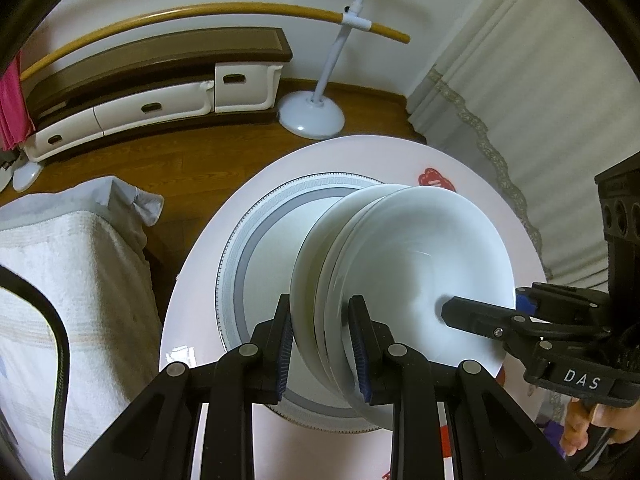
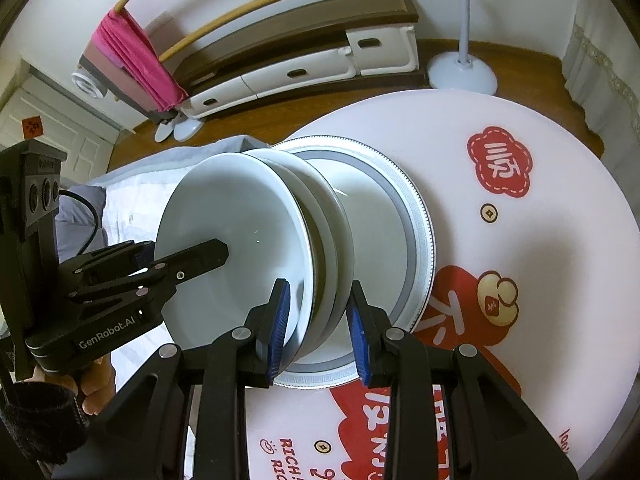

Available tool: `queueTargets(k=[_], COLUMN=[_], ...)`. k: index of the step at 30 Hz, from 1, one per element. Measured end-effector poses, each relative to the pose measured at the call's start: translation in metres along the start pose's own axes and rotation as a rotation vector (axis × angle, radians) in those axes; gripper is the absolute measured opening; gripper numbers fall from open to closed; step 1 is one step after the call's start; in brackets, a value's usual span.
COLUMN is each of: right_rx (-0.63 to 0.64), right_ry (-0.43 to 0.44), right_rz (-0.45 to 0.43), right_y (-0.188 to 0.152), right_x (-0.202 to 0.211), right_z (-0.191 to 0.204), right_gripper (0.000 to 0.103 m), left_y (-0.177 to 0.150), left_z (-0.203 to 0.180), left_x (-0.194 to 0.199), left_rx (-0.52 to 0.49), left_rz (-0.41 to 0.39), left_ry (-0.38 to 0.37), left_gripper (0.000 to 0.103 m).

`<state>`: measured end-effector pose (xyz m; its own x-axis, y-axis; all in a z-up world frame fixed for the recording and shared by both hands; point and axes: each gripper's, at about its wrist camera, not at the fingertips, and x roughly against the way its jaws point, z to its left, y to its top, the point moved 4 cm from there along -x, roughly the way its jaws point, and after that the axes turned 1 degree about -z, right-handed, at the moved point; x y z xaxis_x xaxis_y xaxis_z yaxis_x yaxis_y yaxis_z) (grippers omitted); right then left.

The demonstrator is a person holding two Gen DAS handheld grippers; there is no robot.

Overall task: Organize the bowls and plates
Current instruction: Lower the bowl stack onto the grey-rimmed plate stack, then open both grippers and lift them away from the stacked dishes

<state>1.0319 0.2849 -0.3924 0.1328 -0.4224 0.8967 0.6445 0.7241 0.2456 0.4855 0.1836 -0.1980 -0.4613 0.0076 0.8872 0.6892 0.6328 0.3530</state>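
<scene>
A stack of white shallow bowls (image 1: 420,256) (image 2: 240,208) hangs low over a large plate with a grey patterned rim (image 1: 240,248) (image 2: 418,220) on the round pink table (image 1: 192,292) (image 2: 552,200). My left gripper (image 1: 322,348) is shut on the stack's rim on one side, one finger under it and one inside. On the opposite rim my right gripper (image 2: 318,332) is shut in the same way. Each gripper shows in the other's view, the right gripper (image 1: 480,320) and the left gripper (image 2: 192,260). I cannot tell whether the stack touches the plate.
A towel-covered seat (image 1: 60,264) stands close to the table's left edge. Behind on the wooden floor are a white stand's round base (image 1: 312,114), a low cabinet with white drawers (image 1: 160,104) and a pink cloth (image 2: 136,52). A curtain (image 1: 540,112) hangs at the right.
</scene>
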Motion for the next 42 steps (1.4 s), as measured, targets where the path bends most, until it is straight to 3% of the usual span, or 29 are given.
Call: queueTargets(k=[9,21,26,31,39,42], right_rx=[-0.007,-0.022,-0.019,-0.013,-0.006,-0.001], right_ry=[0.006,0.003,0.004,0.003,0.047,0.043], right_rz=[0.015,-0.005,-0.013,-0.024,-0.104,-0.148], right_y=[0.006,0.006,0.006,0.004,0.001,-0.008], right_x=[-0.003,-0.002,-0.001,0.003,0.036,0.057], right_z=[-0.003,-0.003,-0.003,-0.003,-0.003,-0.006], right_gripper=[0.031,0.034,0.036,0.037,0.052,0.066], left_y=[0.006,0.004,0.002,-0.003,-0.028,-0.045], left_z=[0.005,-0.005,-0.009,-0.015,-0.035,-0.046], left_x=[-0.004,-0.005,-0.009,-0.003,0.032,0.05], left_rx=[0.037,0.041,0.052,0.06,0.011,-0.018], left_rz=[0.007,-0.004,0.0,-0.032,-0.129,-0.186], left_ry=[-0.01,0.033,0.055,0.081,0.097,0.095], left_gripper=[0.025,0.027,0.045,0.052,0.058,0.066])
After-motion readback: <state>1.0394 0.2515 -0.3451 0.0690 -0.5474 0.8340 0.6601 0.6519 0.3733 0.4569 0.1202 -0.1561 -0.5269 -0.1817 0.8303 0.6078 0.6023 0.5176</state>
